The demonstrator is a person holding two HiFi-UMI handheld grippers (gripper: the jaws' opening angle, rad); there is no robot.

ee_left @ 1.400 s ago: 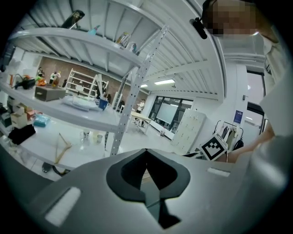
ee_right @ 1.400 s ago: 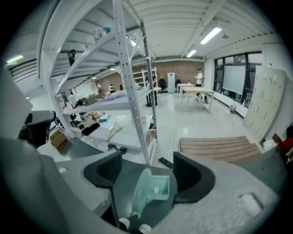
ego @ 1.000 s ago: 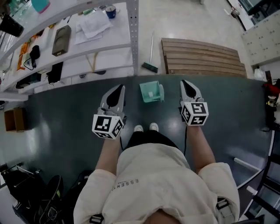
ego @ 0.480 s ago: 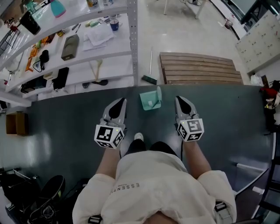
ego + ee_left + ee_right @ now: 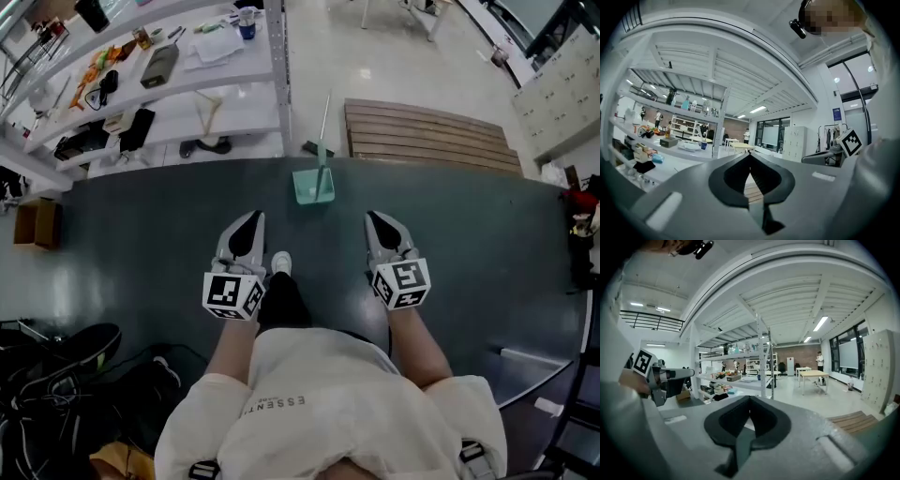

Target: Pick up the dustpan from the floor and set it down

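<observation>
The pale green dustpan [image 5: 314, 185] stands on the dark floor mat [image 5: 141, 244], near the mat's far edge, with its handle up. Neither gripper touches it. In the head view my left gripper [image 5: 254, 217] is nearer to me and to its left, shut and empty. My right gripper [image 5: 373, 217] is nearer to me and to its right, also shut and empty. The left gripper [image 5: 750, 153] and the right gripper [image 5: 750, 398] point out across the room in their own views, and neither view shows the dustpan.
A broom [image 5: 323, 122] lies on the pale floor just beyond the dustpan. A wooden slatted pallet [image 5: 427, 136] lies at the far right. White shelving [image 5: 187, 84] with several items stands at the far left. Bags and cables [image 5: 56, 375] lie at my near left.
Both grippers have drawn back toward me. The dustpan, a second ago level with them and between them, now lies ahead of their tips and looks smaller. One foot has stepped.
</observation>
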